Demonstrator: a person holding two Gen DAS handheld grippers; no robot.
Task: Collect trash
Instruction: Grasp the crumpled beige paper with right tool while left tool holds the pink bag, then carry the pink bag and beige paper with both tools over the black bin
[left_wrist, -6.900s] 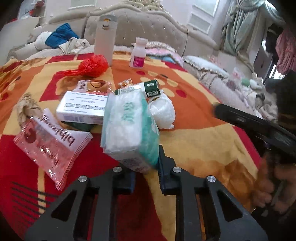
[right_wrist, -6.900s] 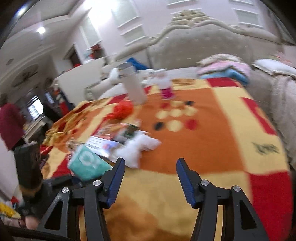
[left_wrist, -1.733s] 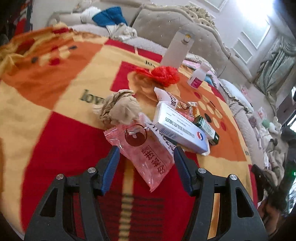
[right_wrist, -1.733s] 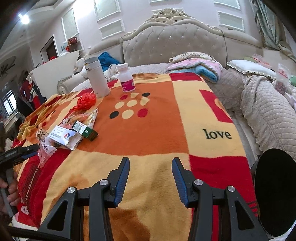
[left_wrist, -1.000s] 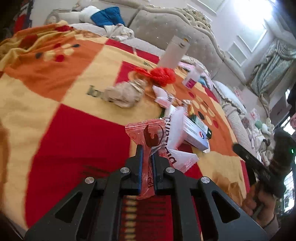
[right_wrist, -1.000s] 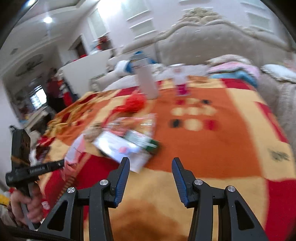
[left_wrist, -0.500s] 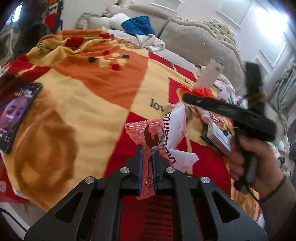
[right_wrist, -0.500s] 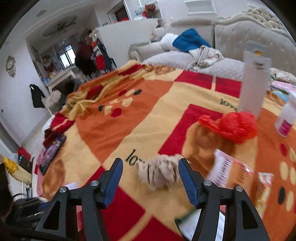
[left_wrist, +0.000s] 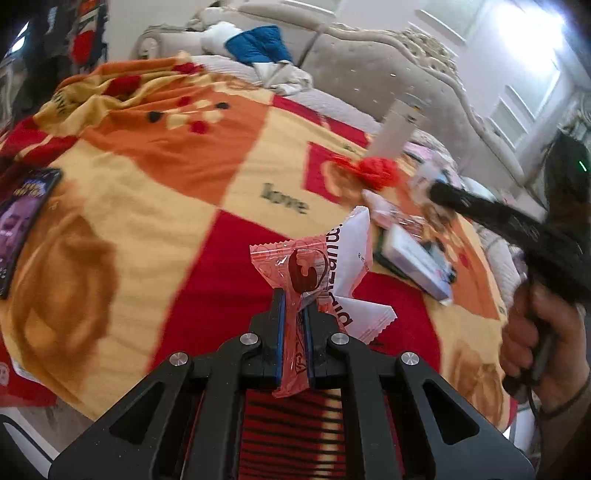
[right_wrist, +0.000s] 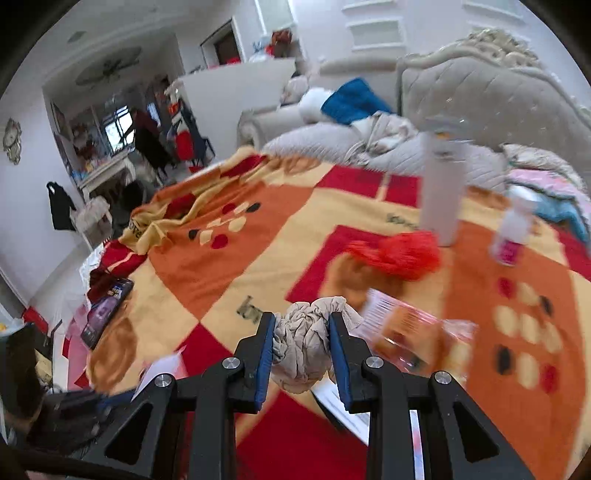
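Observation:
My left gripper (left_wrist: 294, 295) is shut on a pink-red snack packet (left_wrist: 295, 258), held up above the blanket, with a white wrapper (left_wrist: 351, 254) hanging along with it. My right gripper (right_wrist: 301, 321) is closing on a crumpled beige wad (right_wrist: 303, 339), and both blue pads touch its sides. In the left wrist view the right gripper (left_wrist: 517, 229) appears as a black bar in a person's hand (left_wrist: 539, 332). On the blanket lie a red bag (right_wrist: 399, 254), an orange snack packet (right_wrist: 406, 332) and a white box (left_wrist: 417, 262).
A patterned red, orange and yellow blanket (left_wrist: 166, 206) covers the bed. A tall white flask (right_wrist: 443, 188) and a small pill bottle (right_wrist: 511, 232) stand near the headboard. A phone (right_wrist: 107, 310) lies by the blanket's left edge. Clothes are piled at the head end.
The right gripper has gone from standing open around the beige wad to closing its jaws onto it. The left gripper keeps the pink packet and has shifted a little.

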